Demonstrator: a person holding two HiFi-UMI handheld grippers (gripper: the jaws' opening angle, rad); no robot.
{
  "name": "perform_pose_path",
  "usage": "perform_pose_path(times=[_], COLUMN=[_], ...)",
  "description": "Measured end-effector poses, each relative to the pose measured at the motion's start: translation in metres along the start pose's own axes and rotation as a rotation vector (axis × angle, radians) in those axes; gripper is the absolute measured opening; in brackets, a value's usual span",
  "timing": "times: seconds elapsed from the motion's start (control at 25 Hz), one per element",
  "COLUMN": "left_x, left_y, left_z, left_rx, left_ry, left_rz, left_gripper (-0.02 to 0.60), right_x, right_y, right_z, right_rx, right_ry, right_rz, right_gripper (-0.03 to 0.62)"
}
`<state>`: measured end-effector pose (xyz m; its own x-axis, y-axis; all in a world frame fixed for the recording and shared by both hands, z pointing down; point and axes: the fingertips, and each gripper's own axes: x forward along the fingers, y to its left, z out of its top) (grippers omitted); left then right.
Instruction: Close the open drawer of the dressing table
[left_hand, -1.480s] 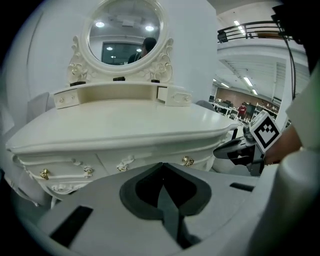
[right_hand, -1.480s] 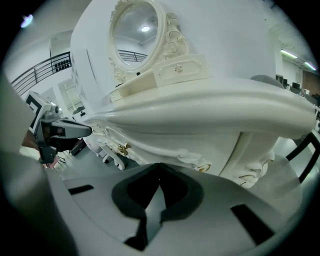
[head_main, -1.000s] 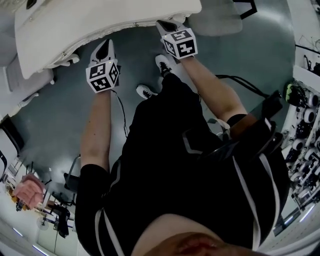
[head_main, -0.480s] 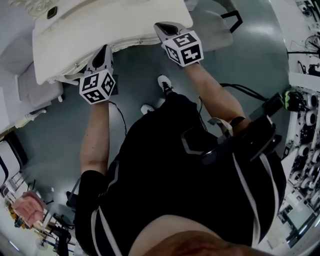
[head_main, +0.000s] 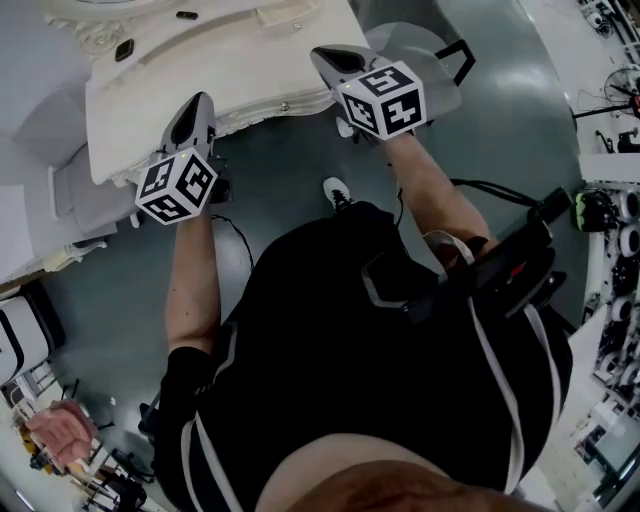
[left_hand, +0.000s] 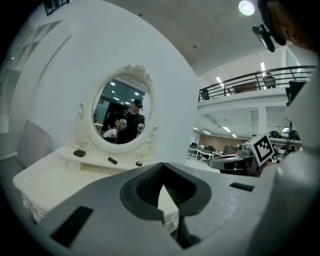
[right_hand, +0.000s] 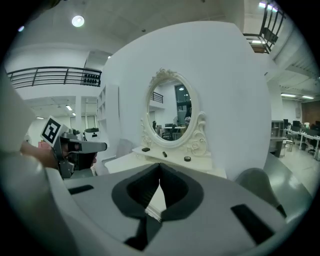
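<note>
Hovering at the white bench's (head_main: 230, 50) near edge, the left gripper (head_main: 195, 105) and right gripper (head_main: 325, 55) both have fingers closed tip to tip, holding nothing. Only the head view shows the drawer (head_main: 270, 105) front between them; how far out it stands is unclear. Only the gripper views show the oval mirror (left_hand: 122, 112).
</note>
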<state>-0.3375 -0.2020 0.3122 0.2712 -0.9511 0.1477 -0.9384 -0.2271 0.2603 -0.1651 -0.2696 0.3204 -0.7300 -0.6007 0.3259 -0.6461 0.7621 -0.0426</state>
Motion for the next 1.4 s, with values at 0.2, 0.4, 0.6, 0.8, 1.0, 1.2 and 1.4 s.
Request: perform_pose_path(times=[0.2,0.4,0.6,0.8,1.0,1.2,1.4], left_x=[-0.014,-0.025,-0.029,-0.031,-0.029,-0.028,-0.027], left_y=[-0.013,-0.008,-0.029,-0.038,-0.036,-0.036,-0.036], left_z=[0.021,0.046,0.075,0.091,0.09,0.095,0.094], left_rx=[0.096,0.059,0.117,0.158,0.158,0.195,0.197], left_ry=[-0.02,-0.04,-0.085,-0.13,-0.122,-0.144,-0.145], left_rz=[0.007,0.075,0.045,0.073,0.089,0.126,0.133], left_gripper=[0.005,0.005,0.005,0.005,0.005,0.005,0.005], right_x=[-0.021,-0.039,-0.049,-0.051,-0.051,-0.048,-0.045], right_y=[0.004,0.007,0.003,-0.002,-0.004,-0.006,-0.005], right_z=[0.036,0.068,0.086,0.092,0.095,0.096,0.094], right_rx=[-0.027,-0.077,-0.108,-0.114,-0.12,-0.141,-0.142], right_ry=[-0.065,-0.118,-0.145,-0.154,-0.156,-0.149,-0.148], right_rz=[0.012,0.019,0.021,0.015,0.021,0.024,0.032], right_gripper=[0.005,0.005,0.005,0.003,0.003,0.003,0.003])
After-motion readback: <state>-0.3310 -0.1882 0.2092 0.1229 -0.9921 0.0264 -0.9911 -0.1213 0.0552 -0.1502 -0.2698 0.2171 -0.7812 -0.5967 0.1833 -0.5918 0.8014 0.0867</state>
